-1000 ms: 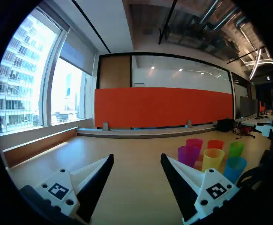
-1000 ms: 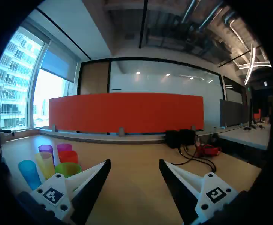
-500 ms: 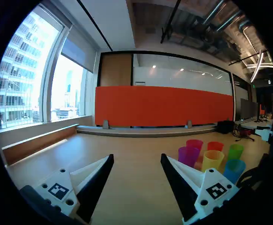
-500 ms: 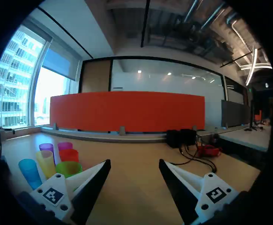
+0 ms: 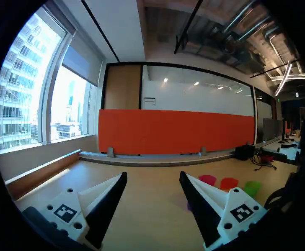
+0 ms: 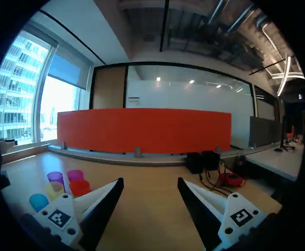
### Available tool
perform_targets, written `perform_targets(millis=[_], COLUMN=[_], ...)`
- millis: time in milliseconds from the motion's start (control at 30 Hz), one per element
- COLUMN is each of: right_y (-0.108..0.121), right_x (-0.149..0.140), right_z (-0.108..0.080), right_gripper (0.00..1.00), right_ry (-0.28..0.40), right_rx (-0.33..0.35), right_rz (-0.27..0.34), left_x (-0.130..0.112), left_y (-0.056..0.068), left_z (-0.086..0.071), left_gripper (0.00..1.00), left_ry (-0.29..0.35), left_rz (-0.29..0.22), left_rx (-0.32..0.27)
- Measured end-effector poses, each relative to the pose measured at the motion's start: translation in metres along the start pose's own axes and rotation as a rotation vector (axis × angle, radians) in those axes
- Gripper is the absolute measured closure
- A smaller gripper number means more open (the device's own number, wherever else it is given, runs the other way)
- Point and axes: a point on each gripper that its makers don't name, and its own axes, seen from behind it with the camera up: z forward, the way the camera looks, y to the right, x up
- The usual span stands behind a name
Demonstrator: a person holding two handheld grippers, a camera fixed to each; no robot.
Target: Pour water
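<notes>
Cups (image 6: 80,187) of coloured plastic stand clustered on the wooden table (image 6: 152,217), low and left in the right gripper view, partly behind that gripper's finger, and low and right in the left gripper view. The left gripper (image 5: 153,173) and right gripper (image 6: 150,179) both gape wide, holding nothing, facing an orange partition (image 6: 144,130).
</notes>
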Motion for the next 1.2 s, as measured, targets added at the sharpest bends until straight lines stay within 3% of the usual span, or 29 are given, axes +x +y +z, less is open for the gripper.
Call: perform_targets(millis=[467, 767, 1200], right_y=[0.005, 0.000, -0.001], right_x=[0.082, 0.131, 0.156], right_z=[0.004, 0.006, 0.011], right_gripper=[0.01, 0.00, 0.00], right_ry=[0.016, 0.042, 0.041], right_rx=[0.042, 0.078, 0.116], right_rz=[0.009, 0.011, 0.038], left_x=[0.083, 0.128, 0.153], left_y=[0.013, 0.015, 0.025], left_z=[0.019, 0.030, 0.036], left_gripper=[0.07, 0.08, 0.08], left_ry=[-0.001, 0.009, -0.023], left_rz=[0.005, 0.016, 0.035], left_rx=[-0.045, -0.055, -0.108])
